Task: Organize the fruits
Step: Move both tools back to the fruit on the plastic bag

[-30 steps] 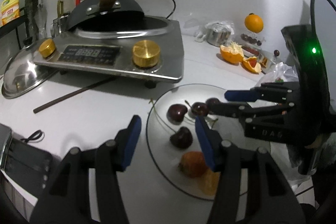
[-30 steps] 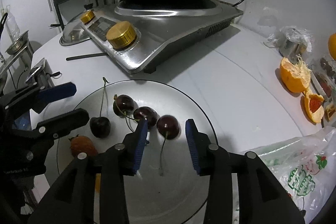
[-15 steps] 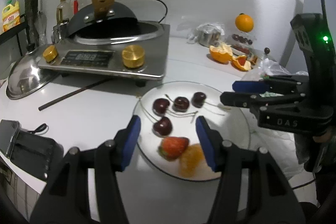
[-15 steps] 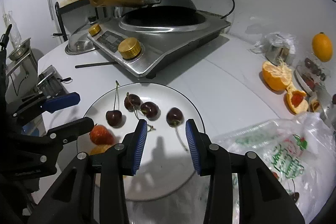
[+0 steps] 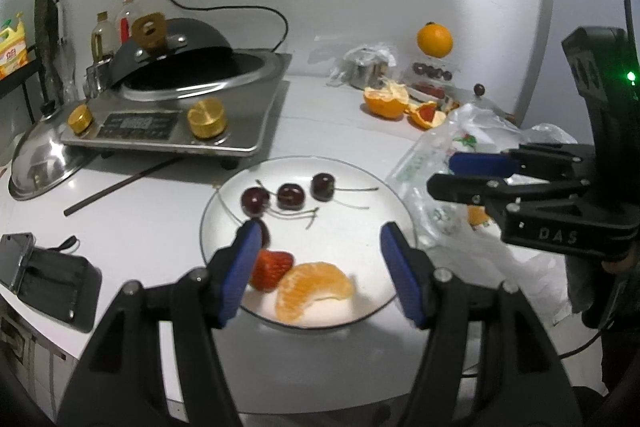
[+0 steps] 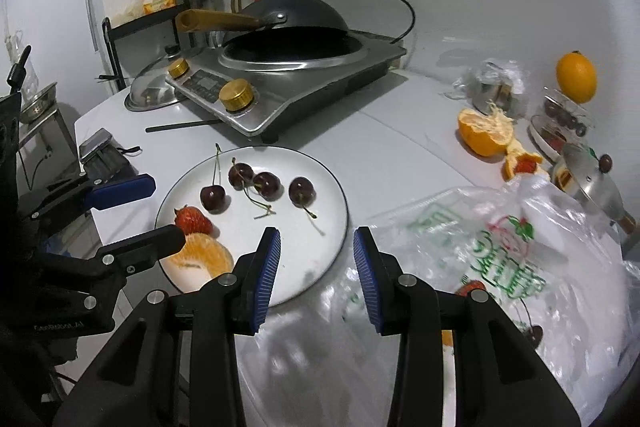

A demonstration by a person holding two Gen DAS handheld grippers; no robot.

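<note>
In the left wrist view, the left gripper (image 5: 318,247) stands with its jaws much wider apart than half a second ago, and it has drawn back, so the round white plate (image 5: 372,187) with its thin dark rim now lies mostly between and beyond the ribbed blue pads. The glossy dark cherries (image 5: 290,195) sit in a row ahead of the jaws, thin stems trailing; a fourth cherry is partly hidden behind the left pad. The red strawberry (image 5: 276,265) lies just inside the left pad, touching the pale, matte orange segment (image 5: 312,289) nearer the middle of the gap. Off to the right of the jaws, the right gripper (image 5: 472,173) hangs over the crinkled clear plastic bag (image 5: 460,147); ahead left stands the brushed-steel cooker (image 5: 168,119) with brass knobs. In the right wrist view, the right gripper (image 6: 316,273) has pulled back from the cherries (image 6: 266,185), its jaws apart and empty, about as wide as before, straddling the plate's (image 6: 324,255) near rim where it meets the plastic bag (image 6: 500,259). The strawberry (image 6: 194,221) and orange segment (image 6: 206,255) lie left of the jaws, beside the left gripper (image 6: 140,215). On the white desk (image 6: 392,143) ahead right sits a torn half orange (image 6: 486,131).
</note>
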